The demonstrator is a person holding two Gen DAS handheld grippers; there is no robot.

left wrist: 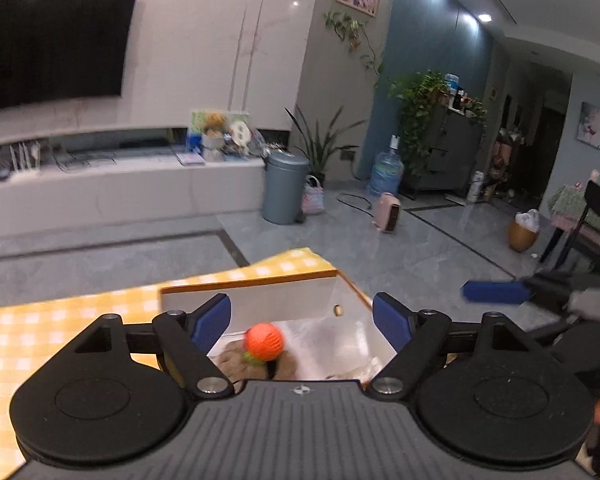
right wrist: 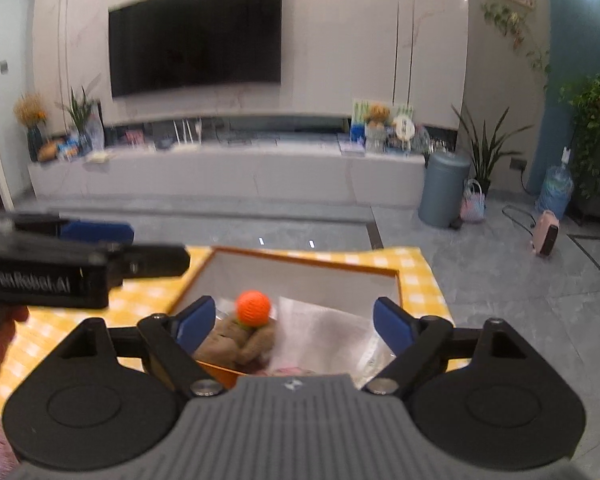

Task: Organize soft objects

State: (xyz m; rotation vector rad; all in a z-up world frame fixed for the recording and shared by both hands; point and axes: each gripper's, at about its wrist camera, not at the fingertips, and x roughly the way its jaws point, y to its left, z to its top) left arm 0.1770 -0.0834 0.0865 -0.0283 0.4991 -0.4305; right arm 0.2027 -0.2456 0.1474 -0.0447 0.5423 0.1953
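Grippers are both hanging above an open box, and I am looking down along each of them. My left gripper (left wrist: 302, 322) is holding its blue pads wide apart with nothing between them. My right gripper (right wrist: 294, 324) is doing the same, its tongs spread and gripping nothing.

Below them, the box (right wrist: 300, 276) is sitting on a table covered by a yellow and white checked cloth (right wrist: 420, 284). It has an orange rim and pale inner walls. Inside it, an orange knitted ball (right wrist: 253, 308) is resting on top of a brown plush toy (right wrist: 236, 342), at the left side of the box. In the left wrist view the same orange knitted ball (left wrist: 264, 342) is showing between the open pads, lower down inside the box (left wrist: 252, 300). To the right of the toy, a clear wrapper or bag (right wrist: 324, 332) seems to be lying in the box, though blur is making it hard for me to be sure.

In the right wrist view, the left gripper (right wrist: 96, 232) is crossing the left edge of the picture, with part of a hand (right wrist: 0, 328) under it. In the left wrist view, the right gripper (left wrist: 496, 292) is reaching in from the right edge.

Far behind, a dark television (right wrist: 196, 36) is hanging on a pale wall, and a grey bin (right wrist: 442, 188) is standing on the floor to the right.
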